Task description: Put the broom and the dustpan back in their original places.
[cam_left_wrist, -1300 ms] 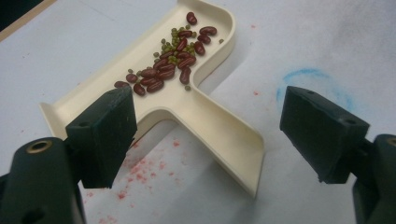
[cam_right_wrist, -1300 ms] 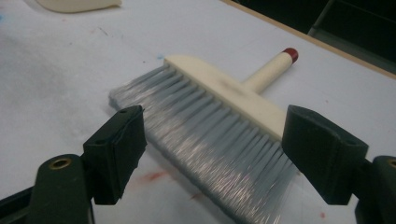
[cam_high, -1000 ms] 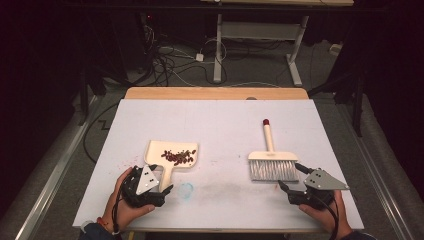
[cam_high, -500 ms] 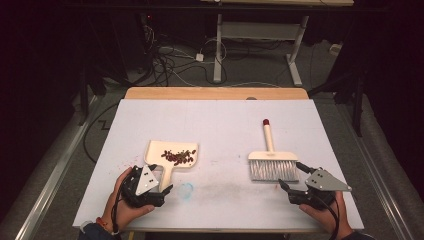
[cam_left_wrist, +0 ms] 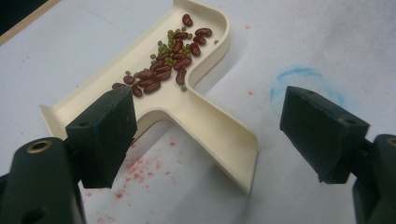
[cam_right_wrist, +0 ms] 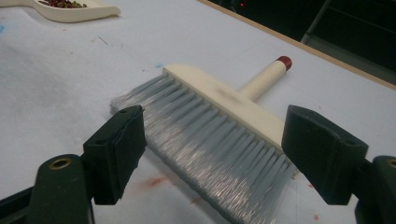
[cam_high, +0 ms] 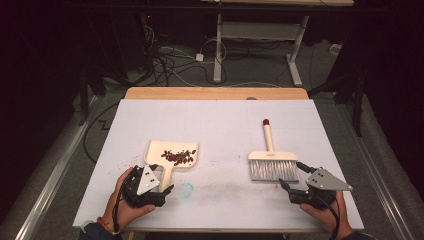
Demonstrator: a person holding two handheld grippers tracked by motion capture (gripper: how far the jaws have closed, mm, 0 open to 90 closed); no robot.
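Dustpan (cam_high: pixel 172 156) near left on the white table (cam_high: pixel 215 120), loaded with red beans (cam_left_wrist: pixel 163 70) and small green ones; handle pointing toward the left gripper (cam_high: pixel 161 192). Brush (cam_high: pixel 272 162) near right, bristles toward the right gripper (cam_high: pixel 286 186), red-tipped handle pointing far. Both sets of jaws wide apart, holding nothing.

Likely step: picking up the dustpan. Centre the open jaws over the handle (cam_left_wrist: pixel 219 140), close squarely on its flat sides, lift level to avoid spilling beans. Leave the brush untouched unless needed.

No brand, label or legible writing; only a faint blue ring (cam_left_wrist: pixel 303 84) and red smudges on the table.
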